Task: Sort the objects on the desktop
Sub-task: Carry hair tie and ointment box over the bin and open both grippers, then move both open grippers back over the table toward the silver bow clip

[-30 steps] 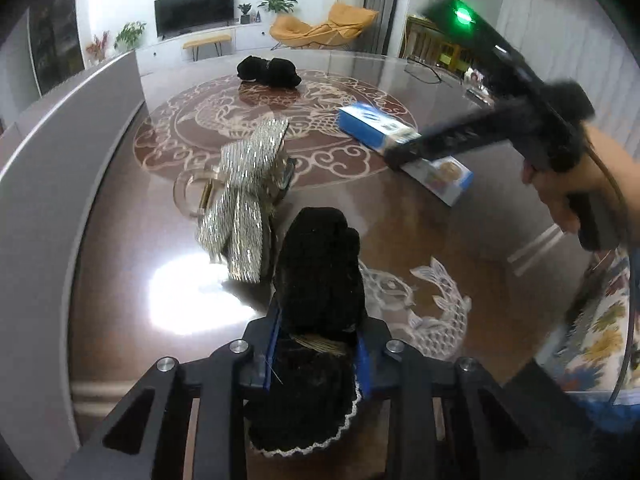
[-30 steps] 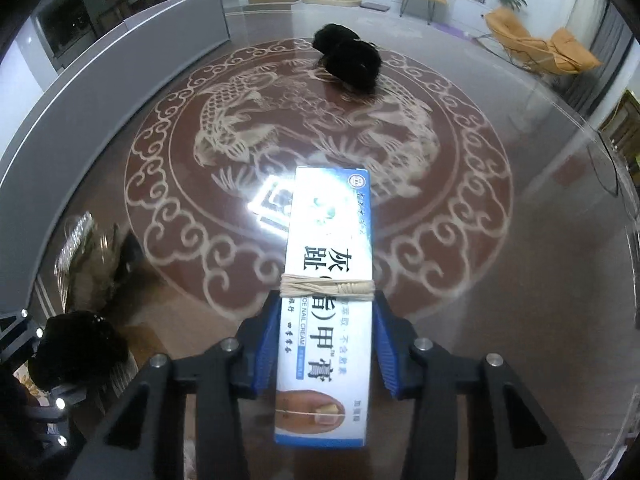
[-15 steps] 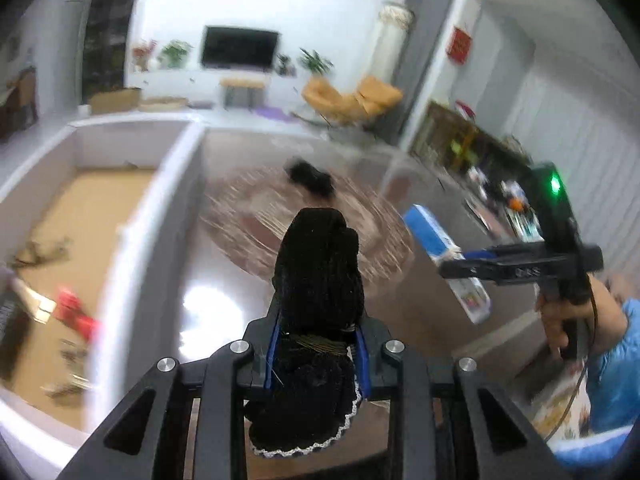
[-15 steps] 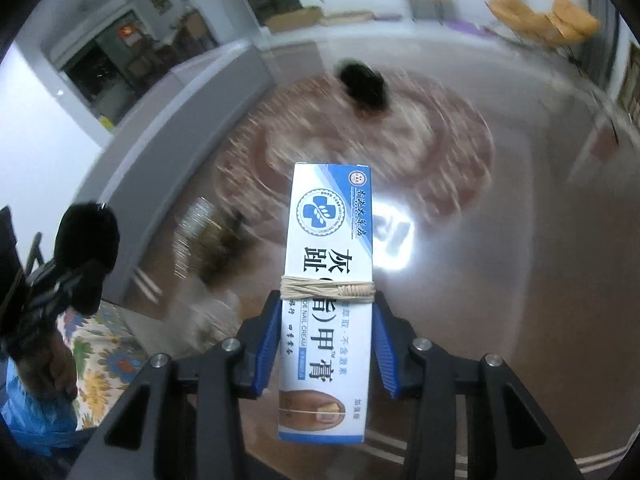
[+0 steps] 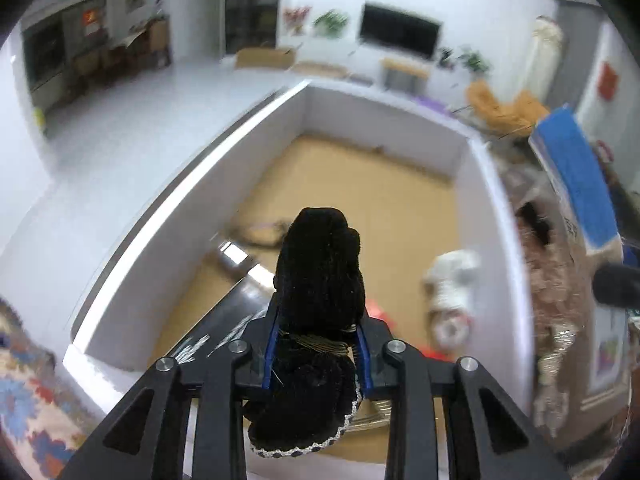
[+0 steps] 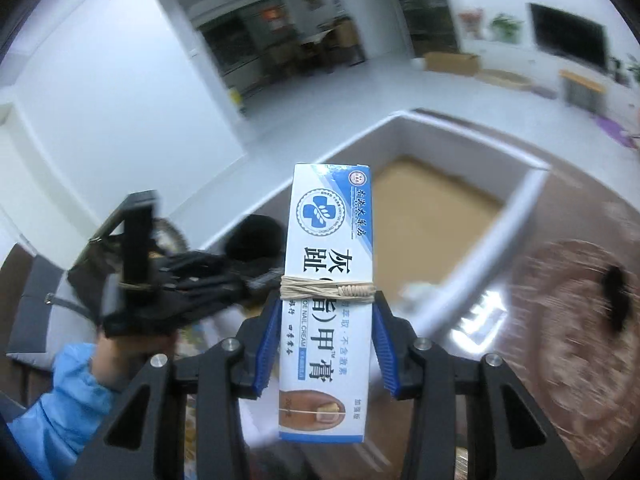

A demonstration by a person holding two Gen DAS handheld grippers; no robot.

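My left gripper [image 5: 318,334] is shut on a black velvet scrunchie [image 5: 320,268] and holds it in the air above the white-walled box [image 5: 176,216] with a tan floor. My right gripper [image 6: 328,312] is shut on a blue and white nail cream box [image 6: 326,280] bound with a rubber band, held up beside the same white box [image 6: 524,196]. The left gripper with the scrunchie also shows in the right wrist view [image 6: 188,276]. The cream box shows at the right edge of the left wrist view [image 5: 576,184].
Inside the white box lie a black flat object [image 5: 224,332], a thin dark ring [image 5: 260,232], a white item [image 5: 452,280] and something red [image 5: 376,312]. The brown patterned table [image 6: 580,300] lies to the right, with another black scrunchie [image 6: 616,296] on it.
Both grippers swung left from over the table to above and beside the white box, still holding their objects. The view is blurred by motion.
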